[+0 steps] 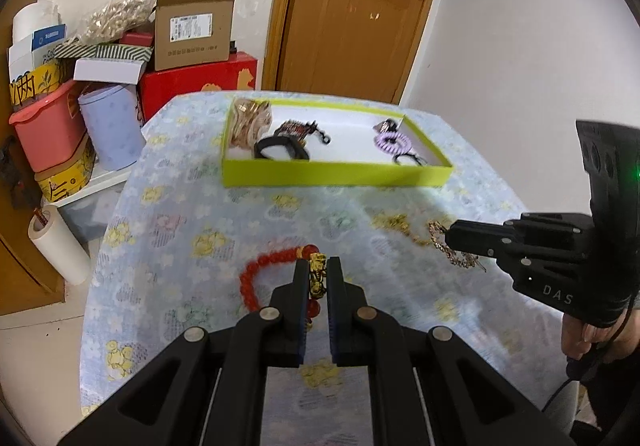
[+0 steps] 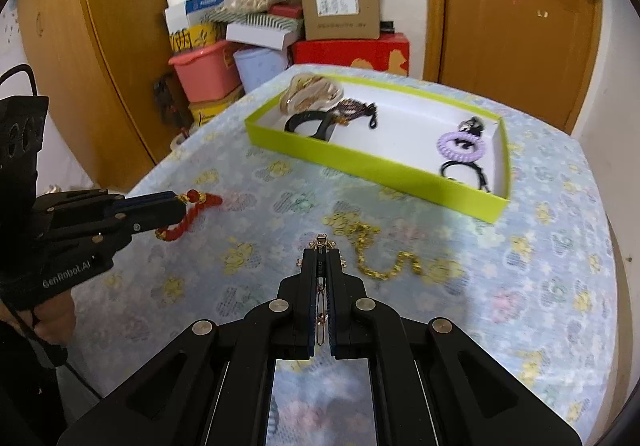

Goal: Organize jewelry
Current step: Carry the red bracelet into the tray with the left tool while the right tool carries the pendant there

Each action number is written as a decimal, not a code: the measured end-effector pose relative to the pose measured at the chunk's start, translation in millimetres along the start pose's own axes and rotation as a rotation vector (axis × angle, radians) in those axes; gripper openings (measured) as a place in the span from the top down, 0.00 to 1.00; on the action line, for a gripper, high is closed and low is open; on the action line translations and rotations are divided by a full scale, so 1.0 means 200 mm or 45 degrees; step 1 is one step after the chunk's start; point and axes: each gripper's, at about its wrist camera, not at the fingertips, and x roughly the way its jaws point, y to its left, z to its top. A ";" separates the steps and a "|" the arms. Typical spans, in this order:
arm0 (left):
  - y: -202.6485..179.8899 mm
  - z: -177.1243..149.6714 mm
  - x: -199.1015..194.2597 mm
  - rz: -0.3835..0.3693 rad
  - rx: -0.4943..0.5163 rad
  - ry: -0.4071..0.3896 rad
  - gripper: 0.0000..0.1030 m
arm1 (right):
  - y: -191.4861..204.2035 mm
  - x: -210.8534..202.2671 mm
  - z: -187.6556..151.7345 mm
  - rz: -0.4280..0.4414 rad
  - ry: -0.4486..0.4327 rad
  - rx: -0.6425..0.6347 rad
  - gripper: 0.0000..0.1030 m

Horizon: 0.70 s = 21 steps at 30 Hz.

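Black tongs [image 1: 318,270] pinch knobbly red beads [image 1: 260,268]; others [image 2: 321,254] clamp gold chain [image 2: 384,266].

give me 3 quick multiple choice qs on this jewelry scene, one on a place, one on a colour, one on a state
1. Where does the purple hair tie lie?
A. in the green tray
B. on the cloth by the gold chain
C. on the red box

2. What colour are the beads of the bracelet?
A. blue
B. red
C. white

3. What is the right gripper doing?
A. open over the tray
B. shut on the bracelet
C. shut on the gold chain

Answers:
1. A: the purple hair tie lies inside the green tray, near its right end.
2. B: the bracelet in the left gripper is of red beads.
3. C: the right gripper pinches one end of the gold chain, which trails on the cloth.
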 end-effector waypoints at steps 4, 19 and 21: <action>-0.04 0.06 -0.05 -0.028 0.007 -0.025 0.92 | -0.04 -0.08 0.02 -0.015 -0.039 0.011 0.97; -0.15 0.31 -0.05 -0.062 0.052 -0.077 0.92 | -0.16 -0.19 0.11 -0.062 -0.105 0.009 0.97; -0.16 0.36 -0.04 -0.062 0.063 -0.082 0.92 | -0.17 -0.18 0.13 -0.066 -0.105 0.005 0.96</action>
